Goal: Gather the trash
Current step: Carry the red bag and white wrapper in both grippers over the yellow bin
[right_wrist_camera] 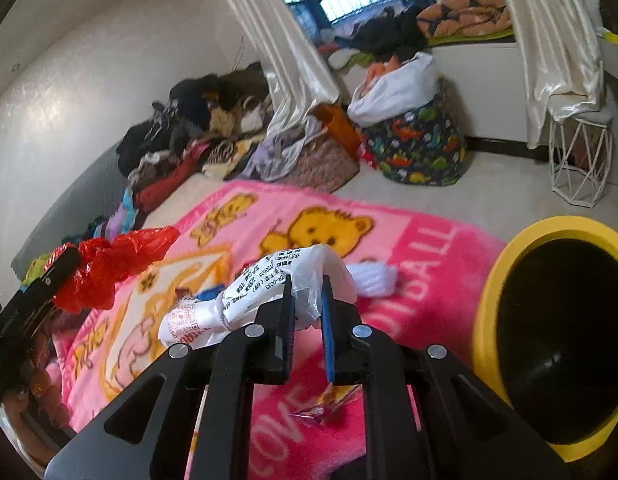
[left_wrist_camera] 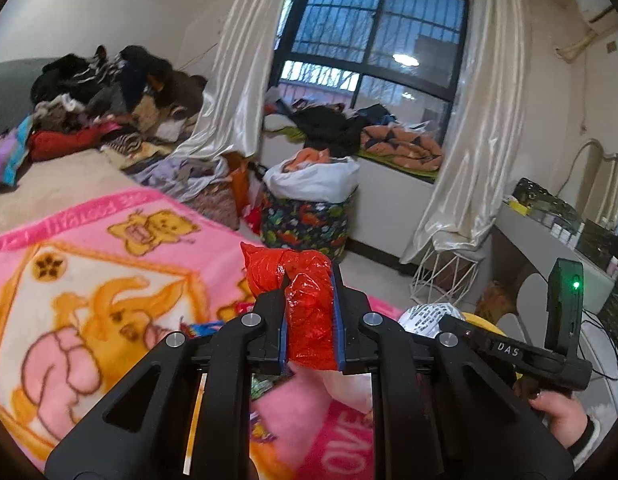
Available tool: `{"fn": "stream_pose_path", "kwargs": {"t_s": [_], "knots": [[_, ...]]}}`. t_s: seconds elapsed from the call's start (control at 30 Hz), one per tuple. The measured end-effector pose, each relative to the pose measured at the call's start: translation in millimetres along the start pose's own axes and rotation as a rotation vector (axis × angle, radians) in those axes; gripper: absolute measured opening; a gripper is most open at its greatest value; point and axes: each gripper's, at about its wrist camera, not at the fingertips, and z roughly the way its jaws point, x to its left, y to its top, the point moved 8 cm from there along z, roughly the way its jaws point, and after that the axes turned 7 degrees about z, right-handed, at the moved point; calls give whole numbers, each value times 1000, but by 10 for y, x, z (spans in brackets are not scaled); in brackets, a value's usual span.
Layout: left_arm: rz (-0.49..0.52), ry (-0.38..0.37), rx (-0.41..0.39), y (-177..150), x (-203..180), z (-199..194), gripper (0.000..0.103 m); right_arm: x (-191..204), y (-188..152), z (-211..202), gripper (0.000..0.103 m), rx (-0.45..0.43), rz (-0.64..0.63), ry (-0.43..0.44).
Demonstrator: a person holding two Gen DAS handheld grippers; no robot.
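My left gripper (left_wrist_camera: 309, 280) is shut on a crumpled red plastic bag (left_wrist_camera: 305, 300) and holds it above the pink blanket (left_wrist_camera: 89, 280). The red plastic bag also shows in the right wrist view (right_wrist_camera: 109, 268), at the left. My right gripper (right_wrist_camera: 307, 284) is shut on a white printed plastic bag (right_wrist_camera: 261, 292), held above the blanket (right_wrist_camera: 389, 248). A yellow bin with a black inside (right_wrist_camera: 505, 280) stands just right of the right gripper. Small wrappers (right_wrist_camera: 321, 404) lie on the blanket below the right gripper, and more wrappers (left_wrist_camera: 201, 328) lie below the left one.
A pile of clothes (left_wrist_camera: 109, 92) lies at the far end of the bed. A dinosaur-print basket (left_wrist_camera: 309, 220) with a white bag stands on the floor by the window seat. A white wire stool (right_wrist_camera: 581, 160) and a desk (left_wrist_camera: 549, 232) are at the right.
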Motion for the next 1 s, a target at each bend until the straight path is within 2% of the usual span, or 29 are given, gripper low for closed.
{"fn": "stream_pose_path", "kwargs": {"t_s": [0.17, 0.57, 1.0], "knots": [[19, -40, 15, -17, -243, 93, 11, -183, 126, -220, 11, -52, 22, -28], [84, -141, 71, -171, -852, 336, 10, -733, 197, -644, 11, -142, 80, -133], [148, -216, 107, -282, -1357, 531, 10, -1352, 268, -1067, 11, -228, 167, -242]]}}
